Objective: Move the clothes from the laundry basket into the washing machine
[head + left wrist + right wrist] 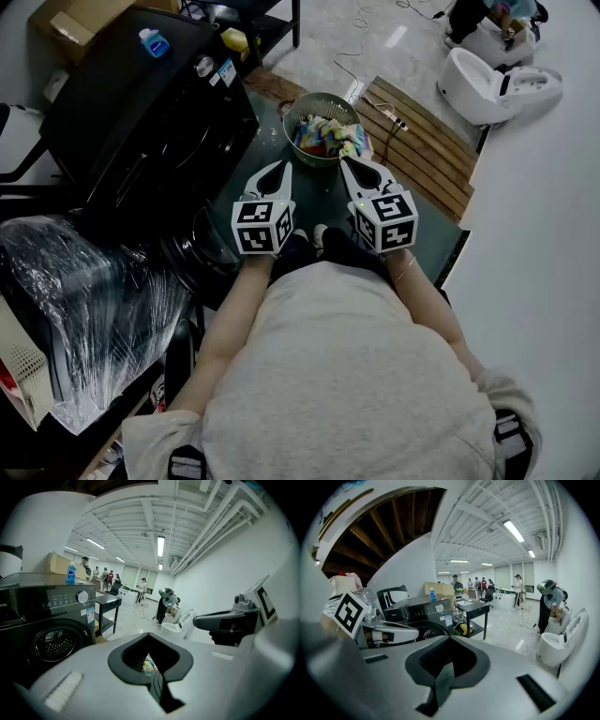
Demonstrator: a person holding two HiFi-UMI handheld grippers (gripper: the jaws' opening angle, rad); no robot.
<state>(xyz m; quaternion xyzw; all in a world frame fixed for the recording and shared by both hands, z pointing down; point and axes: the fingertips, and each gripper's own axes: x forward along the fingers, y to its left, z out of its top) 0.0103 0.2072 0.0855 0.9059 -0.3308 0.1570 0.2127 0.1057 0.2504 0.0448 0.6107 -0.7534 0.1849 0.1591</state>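
Left gripper (285,167) (closed) near basket (319,95)

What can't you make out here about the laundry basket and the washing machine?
- Head view: the clothes in the laundry basket are too small to count.
- Left gripper view: the left gripper hides the basket with its own body, bar a sliver of clothes.
- Right gripper view: the right gripper hides the basket entirely with its body.
- Head view: the washing machine shows a dark front seen from above; open or shut, cannot tell.
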